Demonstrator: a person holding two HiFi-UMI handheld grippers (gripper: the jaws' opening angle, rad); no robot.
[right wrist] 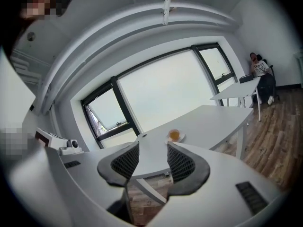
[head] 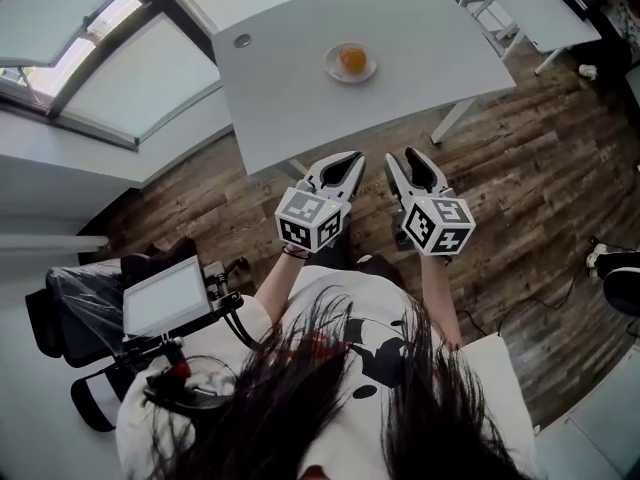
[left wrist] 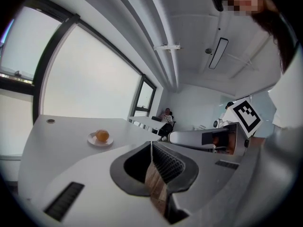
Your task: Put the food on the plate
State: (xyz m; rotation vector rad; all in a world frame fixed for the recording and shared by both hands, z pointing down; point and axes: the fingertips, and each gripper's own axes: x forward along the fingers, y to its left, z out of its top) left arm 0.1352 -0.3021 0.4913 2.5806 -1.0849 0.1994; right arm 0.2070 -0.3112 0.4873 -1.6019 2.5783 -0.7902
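A round orange piece of food (head: 352, 59) lies on a small white plate (head: 334, 68) near the far edge of a grey table (head: 290, 88). Both grippers hover side by side over the floor, short of the table's near edge. The left gripper (head: 353, 157) has its pads pressed together and holds nothing. The right gripper (head: 402, 155) shows a narrow gap between its pads, also with nothing in it. The left gripper view has the food (left wrist: 102, 135) and plate (left wrist: 92, 140) ahead to the left of the left gripper (left wrist: 151, 146). In the right gripper view the food (right wrist: 174, 135) sits beyond the right gripper (right wrist: 152, 154).
A second white table (head: 530, 3) stands at the back right on the wooden floor (head: 520, 168). A chair with a tablet stand (head: 165, 298) is at the lower left. Windows run along the left wall. A person (right wrist: 259, 67) sits far off by another table.
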